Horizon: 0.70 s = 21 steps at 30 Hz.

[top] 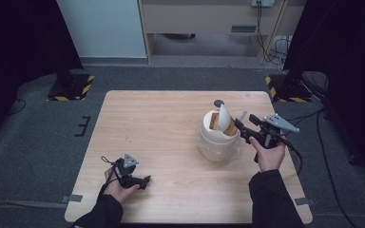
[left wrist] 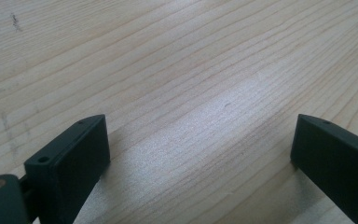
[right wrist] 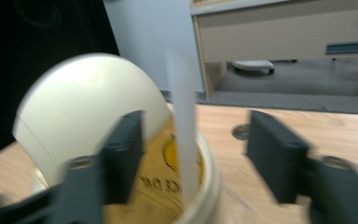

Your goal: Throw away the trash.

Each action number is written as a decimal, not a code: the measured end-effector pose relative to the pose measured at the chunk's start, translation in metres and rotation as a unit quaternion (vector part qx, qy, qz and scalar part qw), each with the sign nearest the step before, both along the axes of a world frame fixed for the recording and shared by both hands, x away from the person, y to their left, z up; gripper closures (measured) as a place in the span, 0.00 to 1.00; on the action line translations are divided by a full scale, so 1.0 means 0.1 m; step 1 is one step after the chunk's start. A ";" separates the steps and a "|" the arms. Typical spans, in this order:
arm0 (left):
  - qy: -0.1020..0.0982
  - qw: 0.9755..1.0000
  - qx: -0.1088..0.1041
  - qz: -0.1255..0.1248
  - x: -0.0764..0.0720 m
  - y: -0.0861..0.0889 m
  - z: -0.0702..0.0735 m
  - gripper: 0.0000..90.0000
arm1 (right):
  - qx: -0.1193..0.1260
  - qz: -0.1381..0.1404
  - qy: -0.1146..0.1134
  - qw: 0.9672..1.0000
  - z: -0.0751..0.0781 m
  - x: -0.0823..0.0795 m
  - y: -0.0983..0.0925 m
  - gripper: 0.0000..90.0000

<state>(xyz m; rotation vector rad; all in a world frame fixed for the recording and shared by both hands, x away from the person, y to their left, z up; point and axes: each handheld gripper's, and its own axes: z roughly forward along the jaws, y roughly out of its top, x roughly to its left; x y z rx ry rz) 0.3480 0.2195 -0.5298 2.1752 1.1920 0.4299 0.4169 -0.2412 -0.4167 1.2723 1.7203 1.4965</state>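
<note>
On the wooden table (top: 171,142) the left gripper (top: 145,181) lay low near the front left corner, held in the person's left hand (top: 119,187), with its grey plate on top. In its own view the two black jaws stood wide apart over bare wood grain, nothing between them and nothing touching them — released and empty. The right gripper (top: 239,124), held in the right hand (top: 268,154), was raised at the right side of the table, pointing toward a white bin (top: 217,140) that stood on the table right of centre. The bin's swing lid (top: 225,118) was tilted up on edge, and yellowish-brown contents showed in the opening below it. In the right gripper view the jaws were spread apart, with the round white lid (right wrist: 88,112) behind the left one and a thin pale strip (right wrist: 185,135) standing upright in the gap between them, over the bin's rim (right wrist: 209,186). That view was blurred, so whether either jaw touched the lid or the strip could not be told — the jaws were plainly not closed on anything. A small dark round mark (top: 218,102) sat on the table just behind the bin, apart from it.
</note>
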 end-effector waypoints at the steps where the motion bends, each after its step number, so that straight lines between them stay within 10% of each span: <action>1: 0.000 1.000 0.000 0.000 0.00 0.00 0.00 0.04 | 0.000 0.000 0.000 1.000 0.00 0.00 0.00 0.28; 11: -0.001 1.000 0.000 -0.003 0.00 0.01 0.00 0.04 | -0.046 0.015 0.073 0.996 -0.40 -0.21 -0.33 0.16; 15: -0.004 1.000 -0.002 -0.008 -0.01 0.02 -0.01 0.04 | -0.103 0.011 0.144 0.984 -0.66 -0.21 -0.41 0.15; 21: -0.006 1.000 -0.003 -0.013 -0.01 0.02 -0.02 0.02 | -0.142 0.008 0.177 0.974 -0.83 -0.21 -0.52 0.15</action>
